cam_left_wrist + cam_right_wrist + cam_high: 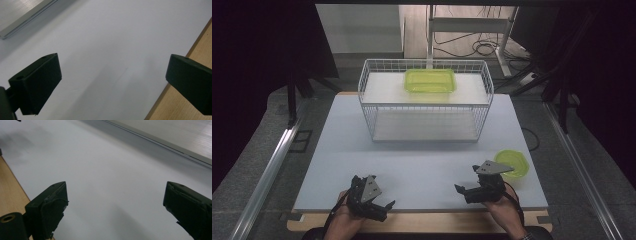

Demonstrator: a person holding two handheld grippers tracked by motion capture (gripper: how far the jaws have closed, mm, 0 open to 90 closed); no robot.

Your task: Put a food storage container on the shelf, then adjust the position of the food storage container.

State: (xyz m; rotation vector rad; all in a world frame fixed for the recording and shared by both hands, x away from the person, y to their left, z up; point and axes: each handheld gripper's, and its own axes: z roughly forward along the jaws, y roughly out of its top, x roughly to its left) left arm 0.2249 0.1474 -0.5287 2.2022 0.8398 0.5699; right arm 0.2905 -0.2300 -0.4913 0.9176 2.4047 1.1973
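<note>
The left gripper (382, 204) is hovering over the near left edge of the white table (422, 160), its jaws spread wide with nothing between them. Farther right, the right gripper (464, 189) is also gaping empty, and the round green lid (514, 161) is lying just beside it. The green container (430, 80) is sitting on top of the wire basket (425, 102) at the far side.

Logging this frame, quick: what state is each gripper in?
Left gripper: open, holding nothing, over the white table.
Right gripper: open, holding nothing.
</note>
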